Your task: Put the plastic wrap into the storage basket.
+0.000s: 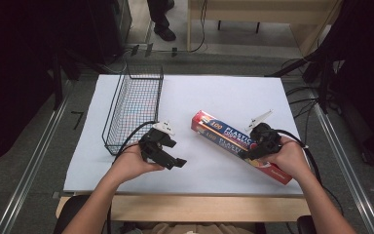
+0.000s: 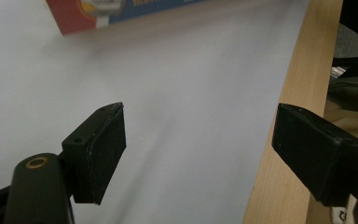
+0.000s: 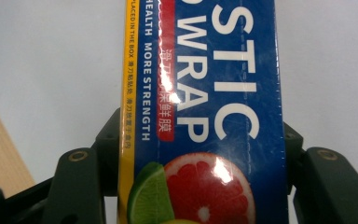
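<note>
A long blue and red plastic wrap box (image 1: 224, 134) lies slantwise on the white sheet, right of centre. My right gripper (image 1: 255, 148) is shut on the box near its nearer end. In the right gripper view the box (image 3: 200, 93) runs up between the two jaws of my right gripper (image 3: 200, 154), which press on its sides. My left gripper (image 1: 175, 163) hovers just right of the wire basket's near corner, apart from the box. Its jaws stand wide apart in the left gripper view, so my left gripper (image 2: 200, 154) is open over bare white sheet. The box's red end (image 2: 121, 11) shows at the top there.
A black wire basket (image 1: 134, 105) stands on the left part of the white sheet (image 1: 214, 92). The wooden table edge (image 1: 199, 207) runs along the near side. A person's legs (image 1: 160, 19) stand beyond the table, and dark equipment flanks both sides.
</note>
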The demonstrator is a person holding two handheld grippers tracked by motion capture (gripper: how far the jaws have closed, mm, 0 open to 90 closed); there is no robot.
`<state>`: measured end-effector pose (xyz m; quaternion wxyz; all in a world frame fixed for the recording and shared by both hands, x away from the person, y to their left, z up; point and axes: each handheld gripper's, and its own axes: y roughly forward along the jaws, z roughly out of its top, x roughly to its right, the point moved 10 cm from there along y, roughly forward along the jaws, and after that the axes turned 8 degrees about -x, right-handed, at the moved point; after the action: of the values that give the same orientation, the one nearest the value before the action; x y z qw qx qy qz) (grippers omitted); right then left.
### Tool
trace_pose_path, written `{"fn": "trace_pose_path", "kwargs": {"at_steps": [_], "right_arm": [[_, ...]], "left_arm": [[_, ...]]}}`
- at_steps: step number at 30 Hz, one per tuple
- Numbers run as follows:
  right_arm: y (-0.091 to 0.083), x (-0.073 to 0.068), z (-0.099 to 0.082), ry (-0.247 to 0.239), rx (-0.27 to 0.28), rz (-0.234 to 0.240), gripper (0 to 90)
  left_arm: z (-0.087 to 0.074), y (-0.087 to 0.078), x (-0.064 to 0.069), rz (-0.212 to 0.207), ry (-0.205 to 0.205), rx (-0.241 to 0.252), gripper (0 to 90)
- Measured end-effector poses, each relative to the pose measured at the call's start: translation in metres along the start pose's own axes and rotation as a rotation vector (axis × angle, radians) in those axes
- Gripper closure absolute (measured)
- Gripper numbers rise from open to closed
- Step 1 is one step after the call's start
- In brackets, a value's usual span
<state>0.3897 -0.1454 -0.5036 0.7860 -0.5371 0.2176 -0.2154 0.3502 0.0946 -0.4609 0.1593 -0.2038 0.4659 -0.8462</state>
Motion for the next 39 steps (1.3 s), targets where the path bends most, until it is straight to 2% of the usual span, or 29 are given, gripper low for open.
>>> {"fn": "trace_pose_path", "kwargs": {"at_steps": [3,4,5,6,7,8,10,14,16,18,20,21,23,24,26,32,33,36,39], "right_arm": [[0.0,-0.007,-0.001,-0.021,0.001,0.011,41.2],[0.001,-0.011,-0.003,-0.049,-0.008,0.012,41.2],[0.001,-0.011,-0.003,-0.049,-0.008,0.012,41.2],[0.002,-0.014,-0.004,-0.076,-0.015,-0.003,41.2],[0.002,-0.016,-0.004,-0.081,-0.019,-0.007,41.2],[0.003,-0.019,-0.005,-0.083,-0.027,0.003,41.2],[0.003,-0.025,-0.006,-0.121,-0.02,0.025,41.2],[0.004,-0.034,-0.005,-0.156,-0.016,0.045,41.2],[0.005,-0.041,-0.002,-0.195,-0.011,0.047,41.2],[0.006,-0.048,0.0,-0.231,-0.019,0.053,41.2],[0.007,-0.052,0.001,-0.249,-0.026,0.065,41.2],[0.007,-0.057,0.0,-0.272,-0.035,0.071,41.2],[0.008,-0.058,0.0,-0.274,-0.038,0.074,41.1],[0.008,-0.061,0.0,-0.299,-0.045,0.079,41.1],[0.01,-0.064,0.0,-0.328,-0.049,0.061,41.1],[0.012,-0.079,0.005,-0.378,-0.065,0.075,41.1],[0.012,-0.082,0.005,-0.385,-0.062,0.088,41.1],[0.011,-0.088,0.008,-0.41,-0.054,0.085,41.1],[0.01,-0.093,0.012,-0.425,-0.047,0.087,41.3]], "left_arm": [[-0.001,-0.005,0.004,-0.019,0.047,0.004,21.5],[-0.001,-0.006,0.005,-0.011,0.056,0.002,21.3],[-0.001,-0.007,0.005,-0.006,0.06,-0.001,21.3],[0.0,-0.007,0.006,-0.006,0.054,0.003,21.2],[0.0,-0.008,0.006,-0.006,0.061,0.001,21.2],[0.001,-0.01,0.007,-0.005,0.066,0.005,21.3],[0.003,-0.012,0.008,-0.006,0.068,0.013,21.3],[0.007,-0.017,0.011,0.004,0.098,0.002,21.3],[0.008,-0.019,0.013,0.011,0.119,-0.009,21.4],[0.009,-0.02,0.014,0.015,0.122,-0.006,21.3],[0.01,-0.021,0.014,0.014,0.131,0.002,21.3],[0.011,-0.022,0.015,0.019,0.152,0.017,21.3],[0.013,-0.022,0.021,-0.012,0.179,0.037,21.5],[0.013,-0.021,0.023,-0.02,0.181,0.036,21.6],[0.013,-0.018,0.026,-0.02,0.188,0.018,21.6],[0.012,-0.009,0.028,0.013,0.221,-0.019,21.0],[0.011,-0.008,0.03,0.008,0.229,-0.028,21.1],[0.012,-0.005,0.036,-0.009,0.247,-0.037,22.3],[0.012,-0.001,0.038,0.004,0.258,-0.058,22.2]]}}
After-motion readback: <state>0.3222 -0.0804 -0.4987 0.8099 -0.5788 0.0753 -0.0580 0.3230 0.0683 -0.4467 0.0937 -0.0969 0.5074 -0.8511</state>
